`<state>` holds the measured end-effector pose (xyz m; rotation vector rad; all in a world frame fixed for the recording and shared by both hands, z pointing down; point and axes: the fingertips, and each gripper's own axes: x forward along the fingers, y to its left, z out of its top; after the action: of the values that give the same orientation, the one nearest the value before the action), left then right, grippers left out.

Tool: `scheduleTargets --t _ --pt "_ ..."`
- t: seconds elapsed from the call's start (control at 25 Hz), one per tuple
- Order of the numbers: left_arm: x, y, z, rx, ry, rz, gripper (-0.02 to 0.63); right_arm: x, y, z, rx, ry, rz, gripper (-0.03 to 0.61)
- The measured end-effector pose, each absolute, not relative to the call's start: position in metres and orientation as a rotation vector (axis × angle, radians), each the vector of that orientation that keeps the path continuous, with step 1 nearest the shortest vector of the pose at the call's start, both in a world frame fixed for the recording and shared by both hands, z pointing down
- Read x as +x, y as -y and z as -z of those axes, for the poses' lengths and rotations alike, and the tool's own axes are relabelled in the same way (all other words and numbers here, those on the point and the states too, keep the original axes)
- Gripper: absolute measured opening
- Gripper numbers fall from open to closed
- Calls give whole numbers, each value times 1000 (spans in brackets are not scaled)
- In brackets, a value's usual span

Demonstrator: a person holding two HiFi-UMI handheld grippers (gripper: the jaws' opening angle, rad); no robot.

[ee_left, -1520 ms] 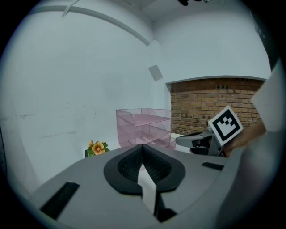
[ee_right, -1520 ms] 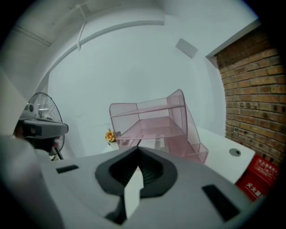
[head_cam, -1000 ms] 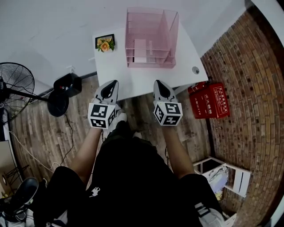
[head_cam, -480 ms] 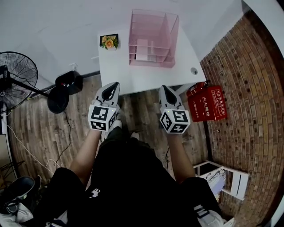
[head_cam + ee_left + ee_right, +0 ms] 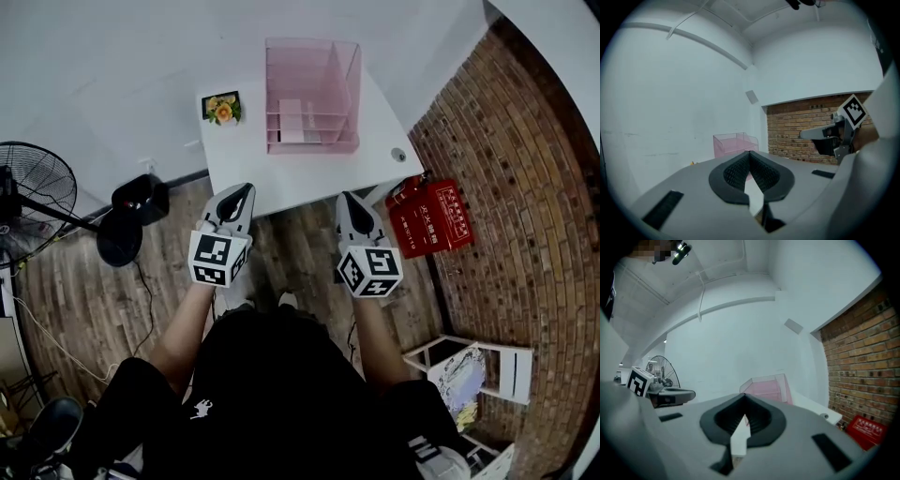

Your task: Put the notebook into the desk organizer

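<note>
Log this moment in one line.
left claw: shut, empty | right claw: shut, empty | pink organizer: on white desk

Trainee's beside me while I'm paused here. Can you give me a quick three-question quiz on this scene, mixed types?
1. True or false: the left gripper has something clamped between its jaws.
2. Which of these stands on the white table beside the pink desk organizer? A) a flower picture B) a fan C) a red box
3. Fill in: the jaws of the right gripper are ____.

Key: 1 false, its jaws are shut with nothing in them; 2 A; 3 shut.
</note>
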<state>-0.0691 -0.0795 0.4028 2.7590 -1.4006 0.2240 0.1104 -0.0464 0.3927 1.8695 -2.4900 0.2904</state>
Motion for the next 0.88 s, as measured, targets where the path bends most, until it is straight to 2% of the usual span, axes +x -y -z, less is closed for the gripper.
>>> scheduleTargets --t 0.88 --pt "-115 101 -341 2937 1209 -85 2 60 23 -329 2094 2408 -138 2"
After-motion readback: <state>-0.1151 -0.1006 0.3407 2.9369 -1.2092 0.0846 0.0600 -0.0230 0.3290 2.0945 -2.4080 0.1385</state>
